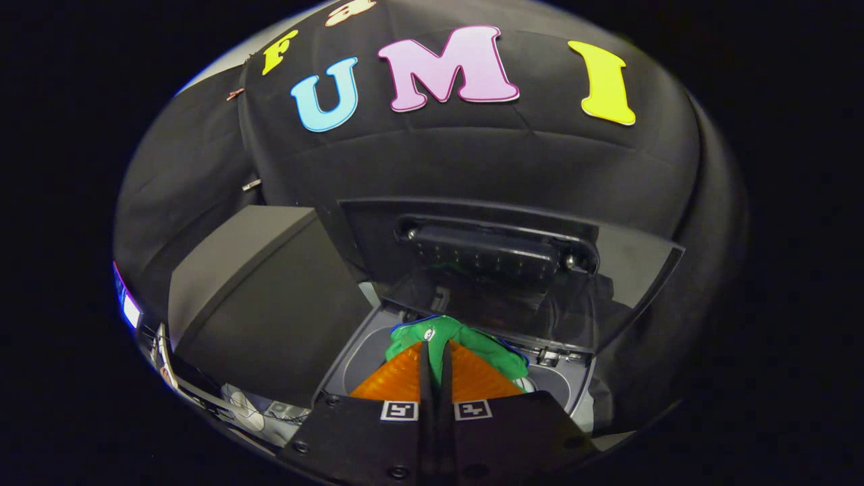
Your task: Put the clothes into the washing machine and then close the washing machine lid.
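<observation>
Green cloth (459,344) pinched between tool (435,358) fingers.

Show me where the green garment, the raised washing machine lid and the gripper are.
green garment (445,334): gripper view, bunched top above the fingers.
washing machine lid (634,270): gripper view, its bare panel.
gripper (435,364): gripper view, between its fingertips, shut on the garment.

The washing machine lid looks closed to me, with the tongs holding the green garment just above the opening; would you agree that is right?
Not quite: the lid is open, raised upright behind the opening of the washing machine, as the gripper view shows. The rest holds: the tongs are shut on the green garment just above that opening.
</observation>
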Tool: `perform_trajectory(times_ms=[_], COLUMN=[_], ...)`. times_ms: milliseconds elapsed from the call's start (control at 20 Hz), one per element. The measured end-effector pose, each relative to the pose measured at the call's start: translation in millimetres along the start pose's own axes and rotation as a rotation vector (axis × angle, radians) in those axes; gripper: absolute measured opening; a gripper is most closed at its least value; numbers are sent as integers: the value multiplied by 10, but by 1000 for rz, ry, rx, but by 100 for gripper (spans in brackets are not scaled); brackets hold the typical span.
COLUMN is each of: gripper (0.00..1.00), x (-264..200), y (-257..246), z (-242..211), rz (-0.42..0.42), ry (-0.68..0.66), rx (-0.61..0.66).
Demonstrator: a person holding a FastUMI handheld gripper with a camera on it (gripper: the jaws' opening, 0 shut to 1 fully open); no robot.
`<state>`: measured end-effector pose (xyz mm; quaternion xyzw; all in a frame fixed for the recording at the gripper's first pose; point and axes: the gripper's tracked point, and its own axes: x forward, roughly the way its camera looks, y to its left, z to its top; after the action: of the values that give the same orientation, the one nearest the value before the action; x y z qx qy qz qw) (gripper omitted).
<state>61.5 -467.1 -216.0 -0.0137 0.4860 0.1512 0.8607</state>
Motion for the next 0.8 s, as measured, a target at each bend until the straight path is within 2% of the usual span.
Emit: perform_trajectory(times_ms=[400, 800], gripper=[5, 5], x=[323, 609], y=[-210, -322], z=[-680, -1069], rz=[-95, -126], ry=[128, 198], rx=[10, -30])
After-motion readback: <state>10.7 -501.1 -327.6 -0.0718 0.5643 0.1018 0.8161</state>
